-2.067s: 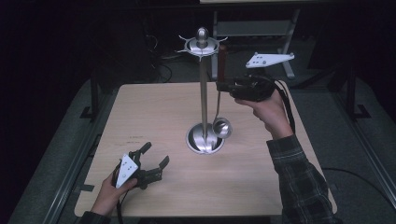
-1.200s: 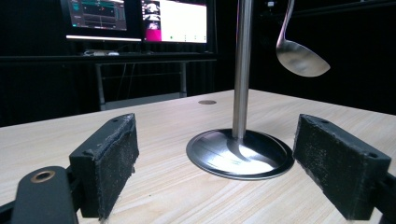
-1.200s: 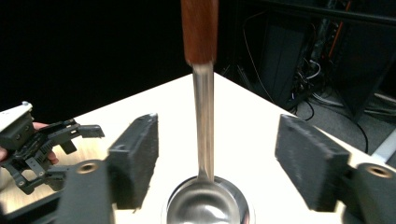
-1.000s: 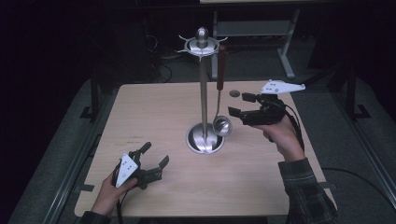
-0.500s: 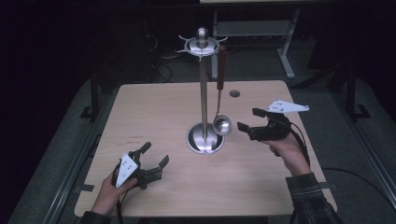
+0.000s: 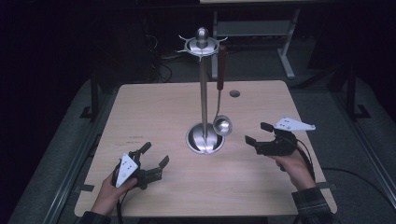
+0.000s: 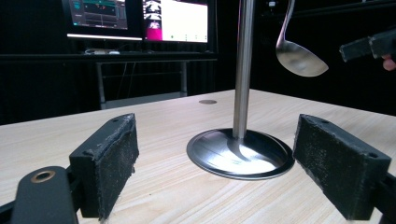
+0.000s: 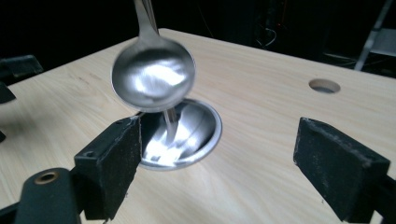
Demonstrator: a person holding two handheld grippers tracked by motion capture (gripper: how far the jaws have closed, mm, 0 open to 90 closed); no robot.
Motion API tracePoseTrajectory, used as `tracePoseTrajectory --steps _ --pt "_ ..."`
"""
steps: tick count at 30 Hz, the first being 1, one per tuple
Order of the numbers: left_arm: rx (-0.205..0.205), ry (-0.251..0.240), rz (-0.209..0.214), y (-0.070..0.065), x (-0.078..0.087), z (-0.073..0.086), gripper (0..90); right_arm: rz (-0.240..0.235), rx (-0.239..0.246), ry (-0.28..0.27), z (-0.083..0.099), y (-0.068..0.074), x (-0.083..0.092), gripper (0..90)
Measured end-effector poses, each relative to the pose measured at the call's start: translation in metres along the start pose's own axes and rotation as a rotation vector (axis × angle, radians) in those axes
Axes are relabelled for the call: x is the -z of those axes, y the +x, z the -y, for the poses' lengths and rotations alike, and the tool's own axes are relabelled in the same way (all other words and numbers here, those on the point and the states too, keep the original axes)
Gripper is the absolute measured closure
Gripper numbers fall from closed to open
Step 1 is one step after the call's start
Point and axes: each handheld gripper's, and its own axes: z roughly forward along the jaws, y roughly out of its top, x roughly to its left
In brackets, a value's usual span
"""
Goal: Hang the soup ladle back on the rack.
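A steel utensil stand (image 6: 203,93) rises from a round base (image 6: 204,138) at the table's middle. A ladle (image 6: 222,125) with a brown handle hangs from the stand's top ring, its bowl just above the base. My right gripper (image 6: 257,133) is low over the table, right of the base and pointing at it. Its jaws have just been opening and nothing is between them. In the right gripper view the ladle bowl (image 8: 153,74) hangs ahead of the open jaws. My left gripper (image 6: 156,154) rests open at the near left, facing the base (image 7: 240,154).
The wooden table (image 6: 154,112) has a round hole (image 6: 235,93) at its far right. Monitors (image 7: 140,18) on a desk glow beyond the table in the left gripper view. A metal desk frame (image 6: 285,51) stands behind the table.
My right gripper has left the ladle's handle and sunk down toward the near right of the table. The ladle stays hanging on the stand. The left gripper has not moved.
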Motion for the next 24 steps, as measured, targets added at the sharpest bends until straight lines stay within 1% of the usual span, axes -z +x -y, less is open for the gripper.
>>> tracePoseTrajectory --steps 3,4,7,10,14,16,24 --pt "-0.002 0.0 0.0 0.0 0.0 0.0 13.7 0.014 -0.007 0.012 0.01 -0.001 0.002 14.8" --pt "-0.003 0.0 0.0 0.0 0.0 0.0 13.7 0.02 -0.002 0.017 0.013 -0.001 0.003 14.8" --pt "-0.002 0.0 0.0 0.0 0.0 0.0 13.7 0.026 -0.009 0.009 0.024 -0.002 0.007 14.8" --pt "-0.004 -0.001 0.0 0.0 0.0 0.0 13.7 0.03 -0.017 0.013 0.034 -0.003 0.01 14.8" --pt "-0.006 0.0 0.0 0.0 0.0 0.0 13.7 0.042 -0.024 0.037 0.046 -0.004 0.015 14.8" --pt "-0.006 -0.001 0.0 0.0 0.0 0.0 13.6 0.05 -0.018 0.051 0.052 -0.004 0.016 14.8" --pt "-0.009 0.0 0.0 0.0 0.0 0.0 13.7 0.073 -0.022 0.108 0.076 -0.003 0.023 14.8"
